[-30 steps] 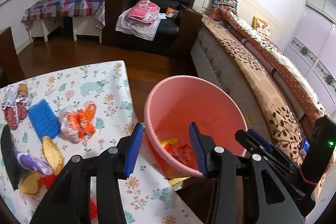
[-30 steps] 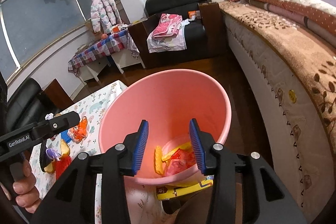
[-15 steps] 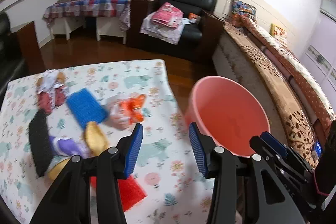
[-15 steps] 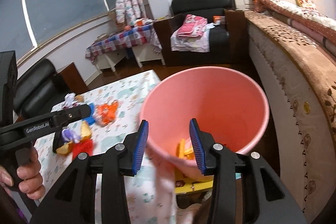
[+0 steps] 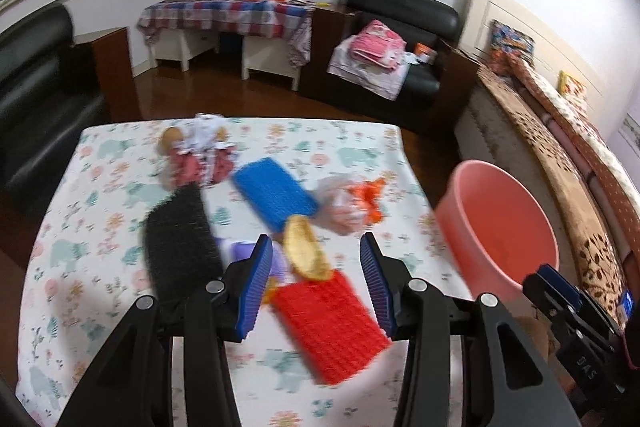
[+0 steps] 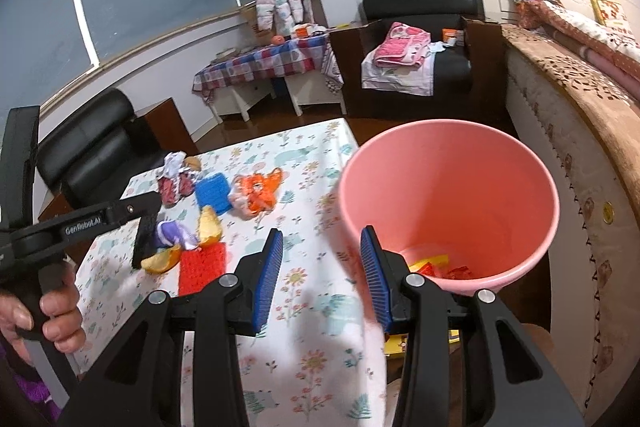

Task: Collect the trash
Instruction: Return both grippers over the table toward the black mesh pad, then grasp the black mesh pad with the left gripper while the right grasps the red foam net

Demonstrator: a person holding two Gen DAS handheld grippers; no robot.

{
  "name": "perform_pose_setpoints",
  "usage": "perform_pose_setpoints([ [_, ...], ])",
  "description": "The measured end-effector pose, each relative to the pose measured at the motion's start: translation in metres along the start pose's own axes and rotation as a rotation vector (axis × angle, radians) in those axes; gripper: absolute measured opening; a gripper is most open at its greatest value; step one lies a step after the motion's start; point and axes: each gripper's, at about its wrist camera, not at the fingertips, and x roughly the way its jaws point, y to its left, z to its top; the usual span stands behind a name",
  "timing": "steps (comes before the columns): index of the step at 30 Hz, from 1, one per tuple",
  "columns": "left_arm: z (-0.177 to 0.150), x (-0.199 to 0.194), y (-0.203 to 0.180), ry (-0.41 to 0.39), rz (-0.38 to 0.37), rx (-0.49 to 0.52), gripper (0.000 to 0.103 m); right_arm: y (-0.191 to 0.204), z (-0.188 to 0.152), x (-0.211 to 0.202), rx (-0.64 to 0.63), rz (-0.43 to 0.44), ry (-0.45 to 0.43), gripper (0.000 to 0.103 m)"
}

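**Both grippers empty; trash spread on table, bin at its right edge**

A hand [image 6: 52,311] grips the handle of the left gripper [image 5: 316,283]. Its jaws stand spread with nothing between them, above the near middle of the table [image 5: 80,307]. Toward the table's left side lies a black scrub pad [image 5: 180,239]; a red-and-white wrapper [image 5: 200,157] sits near the far edge. At the middle lie a blue pad [image 5: 276,197], a purple wrapper [image 6: 174,233], a yellow peel [image 5: 306,247] and a red pad [image 5: 332,323]. An orange wrapper [image 5: 352,205] lies toward the right edge. The right gripper [image 6: 322,281] is also spread and holds nothing, over the table's near right corner. The pink bin [image 6: 448,203] stands just beside the right edge, with yellow and red scraps [image 6: 436,267] at its bottom.
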Motion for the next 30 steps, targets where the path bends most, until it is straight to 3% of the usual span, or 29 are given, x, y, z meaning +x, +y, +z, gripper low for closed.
perform_pose_setpoints([
  [7,0.003,0.000,0.053,0.016,0.084,-0.098,0.045,0.017,-0.006,0.003,-0.029,0.048,0.019,0.041],
  [11,0.015,0.016,0.087,0.109,0.129,-0.227,0.045,0.022,-0.009,0.009,-0.038,0.067,0.034,0.041],
  [16,0.027,0.035,0.104,0.183,0.103,-0.364,0.048,0.023,-0.012,0.014,-0.046,0.072,0.050,0.041],
  [23,0.032,0.074,0.084,0.262,0.273,-0.282,0.049,0.019,-0.010,0.025,-0.038,0.093,0.070,0.041],
  [27,0.026,0.079,0.088,0.264,0.320,-0.266,0.049,0.023,-0.009,0.031,-0.054,0.131,0.090,0.041],
  [29,0.023,0.074,0.094,0.249,0.306,-0.278,0.042,0.028,-0.009,0.034,-0.069,0.151,0.098,0.041],
  [30,0.024,0.072,0.097,0.245,0.302,-0.283,0.034,0.031,-0.009,0.036,-0.078,0.167,0.105,0.041],
])
